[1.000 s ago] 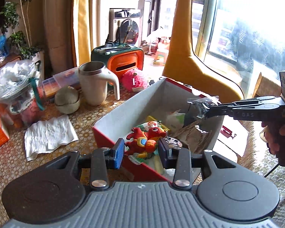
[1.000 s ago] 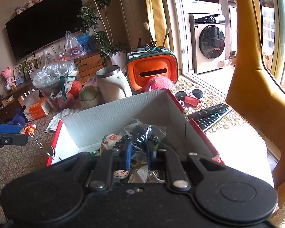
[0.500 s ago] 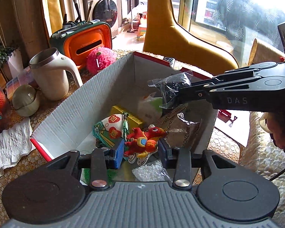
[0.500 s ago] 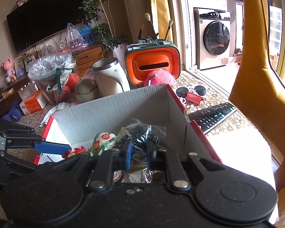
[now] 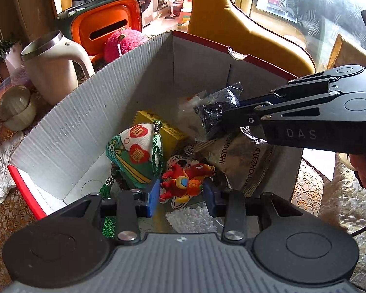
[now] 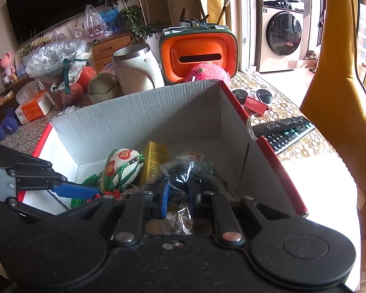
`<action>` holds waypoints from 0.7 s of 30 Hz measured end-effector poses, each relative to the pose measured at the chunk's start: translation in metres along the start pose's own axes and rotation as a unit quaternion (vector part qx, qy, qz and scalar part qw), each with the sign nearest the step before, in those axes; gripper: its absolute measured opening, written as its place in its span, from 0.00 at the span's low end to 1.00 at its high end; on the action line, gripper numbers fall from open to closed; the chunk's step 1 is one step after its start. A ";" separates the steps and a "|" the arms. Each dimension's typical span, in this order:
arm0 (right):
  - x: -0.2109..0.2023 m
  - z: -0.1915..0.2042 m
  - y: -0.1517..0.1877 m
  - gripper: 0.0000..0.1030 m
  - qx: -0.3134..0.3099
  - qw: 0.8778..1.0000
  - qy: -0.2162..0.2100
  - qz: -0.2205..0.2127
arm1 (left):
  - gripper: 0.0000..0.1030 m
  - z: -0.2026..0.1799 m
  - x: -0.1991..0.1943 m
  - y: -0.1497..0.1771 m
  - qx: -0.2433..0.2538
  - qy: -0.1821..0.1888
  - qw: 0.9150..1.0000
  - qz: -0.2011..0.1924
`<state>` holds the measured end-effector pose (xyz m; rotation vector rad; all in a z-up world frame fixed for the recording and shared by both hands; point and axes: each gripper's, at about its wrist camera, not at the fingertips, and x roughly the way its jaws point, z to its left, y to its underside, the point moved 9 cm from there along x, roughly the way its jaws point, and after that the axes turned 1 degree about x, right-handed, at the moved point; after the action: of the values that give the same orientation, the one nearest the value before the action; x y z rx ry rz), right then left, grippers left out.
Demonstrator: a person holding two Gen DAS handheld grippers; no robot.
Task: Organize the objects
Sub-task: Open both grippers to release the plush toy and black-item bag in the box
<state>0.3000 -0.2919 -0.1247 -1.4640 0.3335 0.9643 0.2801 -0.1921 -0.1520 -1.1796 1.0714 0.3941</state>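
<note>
Left wrist view: low centre, the left gripper (image 5: 180, 193) pinches a red toy figure (image 5: 184, 183) inside the cardboard box (image 5: 85, 112).

Right wrist view: mid-frame, the right gripper (image 6: 178, 193) clamps a clear bag of black bits (image 6: 185, 171) over the box. Both look ready to drop; next, let go.

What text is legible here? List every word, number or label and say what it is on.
"DAS": side of the right gripper.
"ZHOUSHI": brown packet in the box.
"1.5KG": blue dumbbell.
Red characters on the embroidered pouch: too stylised to read.
Yellow carton print and remote keys: too small.
</note>
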 end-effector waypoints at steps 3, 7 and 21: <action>0.002 0.000 0.002 0.15 0.000 1.000 0.000 0.006 | 0.36 0.001 0.005 0.001 -0.006 0.004 1.000 0.010; 0.002 0.002 0.003 0.19 0.001 1.000 -0.002 0.012 | 0.37 0.002 0.005 0.001 -0.011 0.004 1.000 0.017; -0.042 0.015 0.002 0.32 -0.003 1.000 0.000 -0.008 | 0.47 0.000 -0.030 0.001 -0.036 -0.007 0.999 -0.025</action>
<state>0.2682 -0.2928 -0.0941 -1.4710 0.3179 0.9531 0.2642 -0.1838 -0.1273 -1.2633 1.0210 0.4031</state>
